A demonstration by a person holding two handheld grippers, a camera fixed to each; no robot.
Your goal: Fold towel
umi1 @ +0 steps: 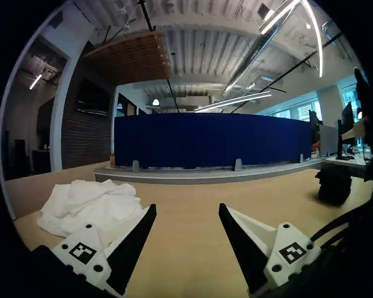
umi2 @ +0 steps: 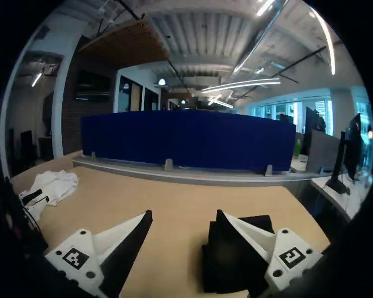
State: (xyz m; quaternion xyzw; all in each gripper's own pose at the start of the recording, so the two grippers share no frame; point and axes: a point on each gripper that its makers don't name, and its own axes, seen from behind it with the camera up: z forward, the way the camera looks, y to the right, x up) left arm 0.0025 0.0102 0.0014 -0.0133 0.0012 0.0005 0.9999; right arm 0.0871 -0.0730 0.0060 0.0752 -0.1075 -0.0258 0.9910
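A crumpled white towel (umi1: 89, 206) lies on the wooden table (umi1: 196, 248), just ahead and to the left of my left gripper (umi1: 186, 218). That gripper is open and holds nothing; its left finger (umi1: 132, 233) reaches the towel's near edge. The right gripper view has the same towel (umi2: 54, 186) far off at the left, with the left gripper's white fingertips (umi2: 35, 198) beside it. My right gripper (umi2: 184, 223) is open and empty above the table (umi2: 171, 208), far from the towel.
A black folded cloth (umi2: 236, 248) lies under my right gripper's right finger. A dark bundle (umi1: 334, 186) sits at the table's right side. A blue divider panel (umi1: 211, 139) on a grey rail closes off the table's far edge. Desks with monitors (umi2: 348, 149) stand to the right.
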